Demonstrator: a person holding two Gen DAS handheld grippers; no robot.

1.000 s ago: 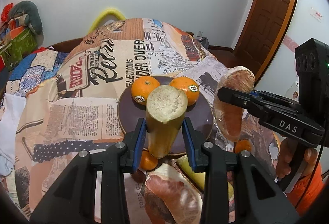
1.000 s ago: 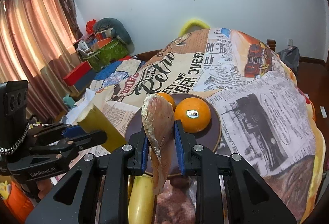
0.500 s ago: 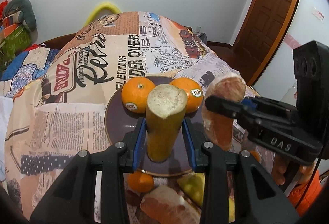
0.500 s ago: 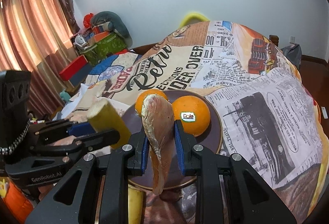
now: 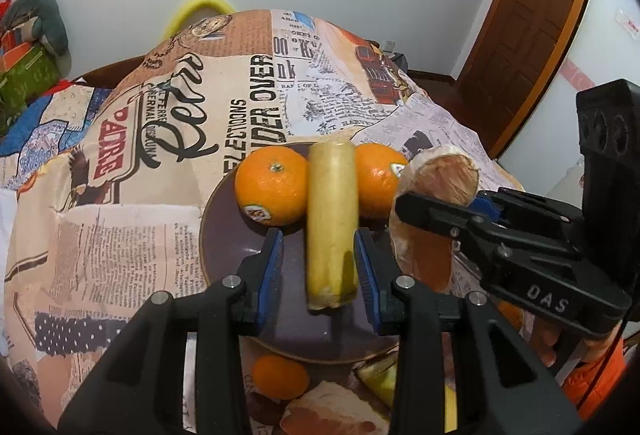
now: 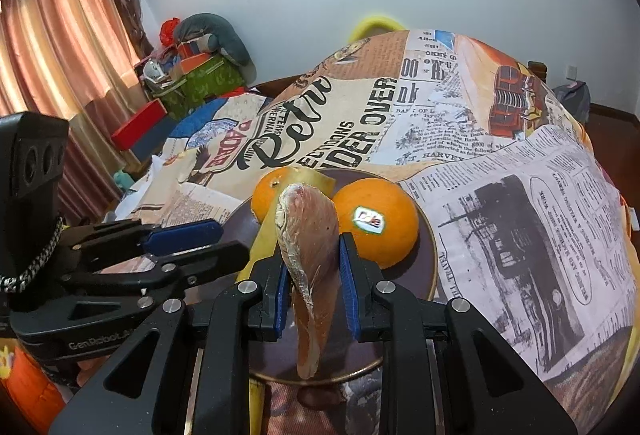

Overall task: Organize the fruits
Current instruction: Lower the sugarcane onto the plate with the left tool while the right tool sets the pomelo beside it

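Banana piece (image 5: pixel 331 223) lies gripped in left tongs (image 5: pixel 320 271); right tongs (image 6: pixel 312 283) pinch pomelo wedge (image 6: pixel 310 247).

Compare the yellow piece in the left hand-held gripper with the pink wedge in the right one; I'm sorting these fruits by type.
The yellow piece is a straight, blunt-ended cylinder; the pink wedge is a thin, curved segment tapering to a point. The yellow piece looks smooth and opaque, the pink wedge translucent with pale membrane along its edge. The left hand-held gripper stands wider around its piece than the right hand-held gripper. Both are held over the dark plate.
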